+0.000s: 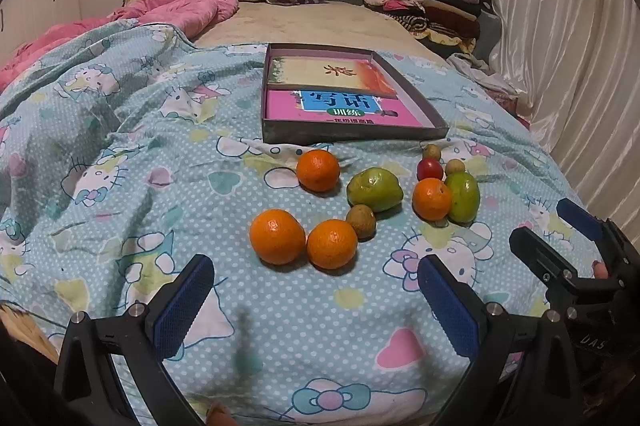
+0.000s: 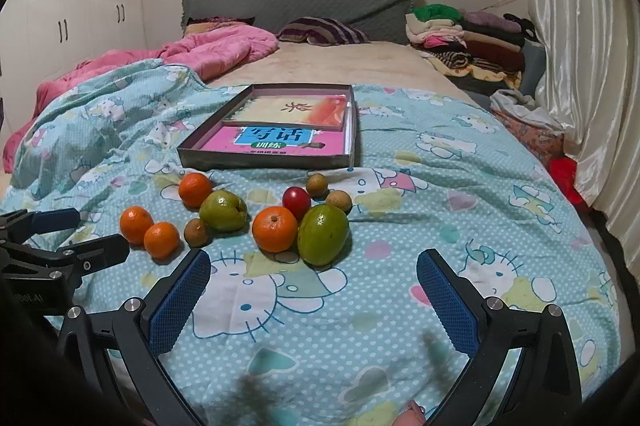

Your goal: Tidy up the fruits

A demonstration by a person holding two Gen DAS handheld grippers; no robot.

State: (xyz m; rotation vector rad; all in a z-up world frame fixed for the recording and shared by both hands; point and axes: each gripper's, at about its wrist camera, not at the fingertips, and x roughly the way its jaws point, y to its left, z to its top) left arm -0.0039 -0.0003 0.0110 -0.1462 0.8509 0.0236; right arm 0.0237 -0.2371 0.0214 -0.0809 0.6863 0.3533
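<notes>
— Where did the fruit lie?

— Loose on the blue bedspread [image 1: 120, 145], near side of the shallow tray [image 1: 276, 133]: four oranges, two green fruits, a red one [image 2: 296, 201] and small brown ones.

— And the grippers?

— Both hovered short of the pile, the left gripper [image 1: 316, 302] and right gripper [image 2: 314, 302] each spread wide, nothing between the pads.

— Best first move?

— Probably take an outlying fruit, like the nearest left orange [image 1: 277, 236], squarely across its middle, so the neighbours touching it weren't nudged rolling.
</notes>
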